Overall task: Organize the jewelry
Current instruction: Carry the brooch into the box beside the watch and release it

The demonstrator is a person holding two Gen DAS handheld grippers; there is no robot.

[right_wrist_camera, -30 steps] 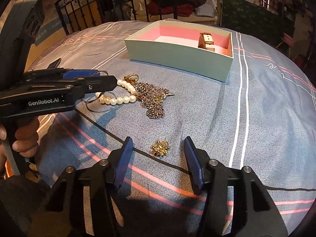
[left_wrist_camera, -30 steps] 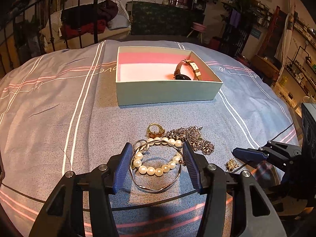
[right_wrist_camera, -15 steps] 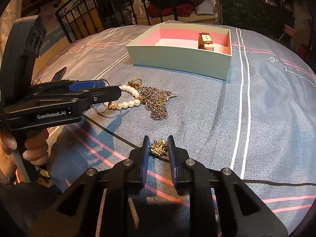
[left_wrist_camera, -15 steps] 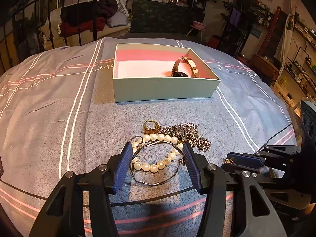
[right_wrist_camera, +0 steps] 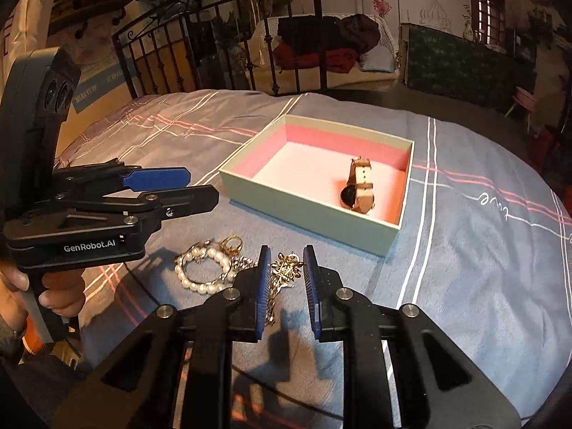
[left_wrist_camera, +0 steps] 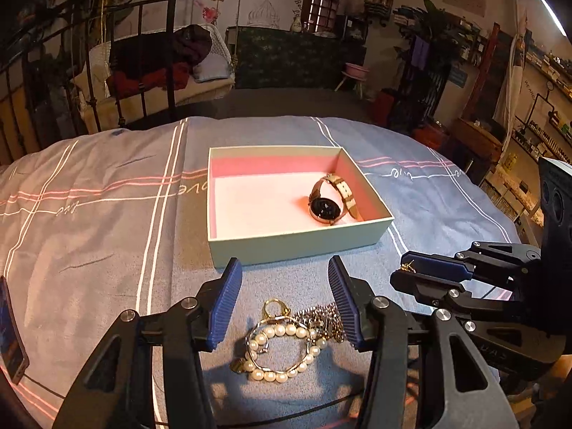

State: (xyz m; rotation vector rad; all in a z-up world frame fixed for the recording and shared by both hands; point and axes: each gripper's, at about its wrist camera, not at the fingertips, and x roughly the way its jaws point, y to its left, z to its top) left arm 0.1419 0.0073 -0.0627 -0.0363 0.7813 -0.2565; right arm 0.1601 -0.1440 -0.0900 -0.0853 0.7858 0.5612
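Observation:
My right gripper (right_wrist_camera: 286, 268) is shut on a small gold flower brooch (right_wrist_camera: 284, 272) and holds it above the bedspread. In the left wrist view it (left_wrist_camera: 405, 273) shows at the right with the brooch (left_wrist_camera: 407, 267) at its tip. My left gripper (left_wrist_camera: 284, 268) hovers over a pearl bracelet (left_wrist_camera: 282, 352) that lies on the cloth. Its jaws are closing slightly, with nothing pressed between them. A gold ring (left_wrist_camera: 273, 307) and a silver chain (left_wrist_camera: 318, 316) lie beside the pearls. Beyond them stands a teal box (left_wrist_camera: 296, 241) with a pink lining. A watch (left_wrist_camera: 327, 207) lies inside it.
The grey-blue striped bedspread (right_wrist_camera: 482, 250) covers the whole work surface. A phone-like dark slab (left_wrist_camera: 10, 332) lies at its left edge. A person's hand (right_wrist_camera: 57, 286) grips the left tool's handle. An iron bed frame (right_wrist_camera: 214, 35) and piled clothes stand behind.
My right gripper closed on the brooch and lifted it off the cloth. My left gripper rose away from the pearl bracelet, which stayed on the bedspread.

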